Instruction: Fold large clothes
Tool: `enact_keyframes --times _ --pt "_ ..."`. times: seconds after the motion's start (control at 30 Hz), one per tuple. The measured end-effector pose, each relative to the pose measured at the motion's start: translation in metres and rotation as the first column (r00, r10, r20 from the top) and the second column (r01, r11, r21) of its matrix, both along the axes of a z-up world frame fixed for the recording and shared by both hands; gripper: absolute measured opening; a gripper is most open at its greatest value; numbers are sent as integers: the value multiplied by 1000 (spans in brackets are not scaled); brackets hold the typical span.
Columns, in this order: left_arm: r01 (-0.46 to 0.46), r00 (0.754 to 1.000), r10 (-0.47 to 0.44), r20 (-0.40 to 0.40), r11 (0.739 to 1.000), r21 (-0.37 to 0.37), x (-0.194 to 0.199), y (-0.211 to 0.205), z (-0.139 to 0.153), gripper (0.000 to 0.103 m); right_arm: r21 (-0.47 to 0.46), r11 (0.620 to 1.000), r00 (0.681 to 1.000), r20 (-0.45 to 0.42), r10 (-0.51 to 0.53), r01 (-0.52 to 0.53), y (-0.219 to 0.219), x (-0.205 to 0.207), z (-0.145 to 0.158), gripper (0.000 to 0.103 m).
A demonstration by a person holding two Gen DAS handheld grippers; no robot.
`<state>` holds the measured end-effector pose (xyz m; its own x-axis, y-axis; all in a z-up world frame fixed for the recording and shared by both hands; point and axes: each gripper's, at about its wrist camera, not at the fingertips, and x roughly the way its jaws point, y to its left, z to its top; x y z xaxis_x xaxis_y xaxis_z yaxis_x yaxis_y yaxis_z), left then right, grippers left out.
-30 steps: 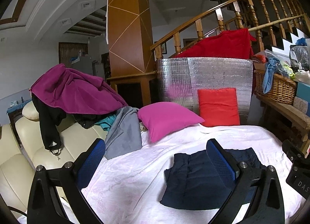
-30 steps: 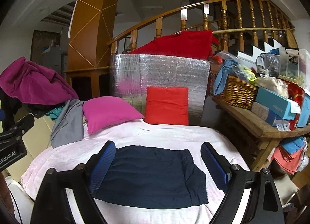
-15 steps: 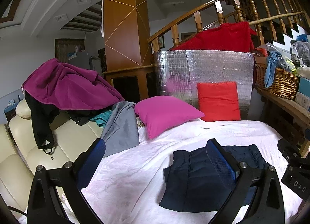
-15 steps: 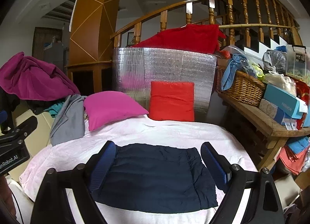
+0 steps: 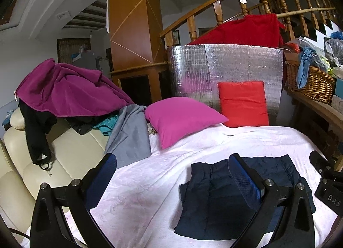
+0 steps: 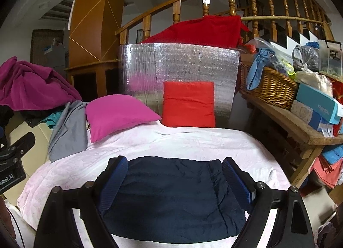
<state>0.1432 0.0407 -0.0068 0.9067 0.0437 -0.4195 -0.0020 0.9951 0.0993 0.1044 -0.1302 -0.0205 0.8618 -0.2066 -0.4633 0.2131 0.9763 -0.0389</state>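
A crumpled navy garment [image 6: 171,194], folded to a rough rectangle, lies on a pale pink embossed bedspread [image 6: 193,140] below a magenta pillow [image 6: 120,112] and a red cushion [image 6: 188,104]. The right gripper [image 6: 174,180] angles down over it, blue ribbed pads spread wide, gripping nothing. The left gripper [image 5: 171,175] hangs likewise, jaws wide and empty. "DAS" shows on the right gripper's housing; "obot.AI" on the left's.

Your right gripper's fingers [image 6: 235,179] hide both side edges of the dark garment [image 6: 171,194]; its near hem sits behind their frame.
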Motion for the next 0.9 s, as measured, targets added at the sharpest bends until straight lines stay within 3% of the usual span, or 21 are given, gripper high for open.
enact_keyframes --times 0.47,0.9 --pt "30 999 -30 -14 999 -13 1 -3 -4 103 12 997 997 -13 -71 71 -27 -6 -7 92" --pt "30 999 -31 -41 999 -22 39 0 -31 103 25 984 984 -27 -175 176 -77 18 -26 92"
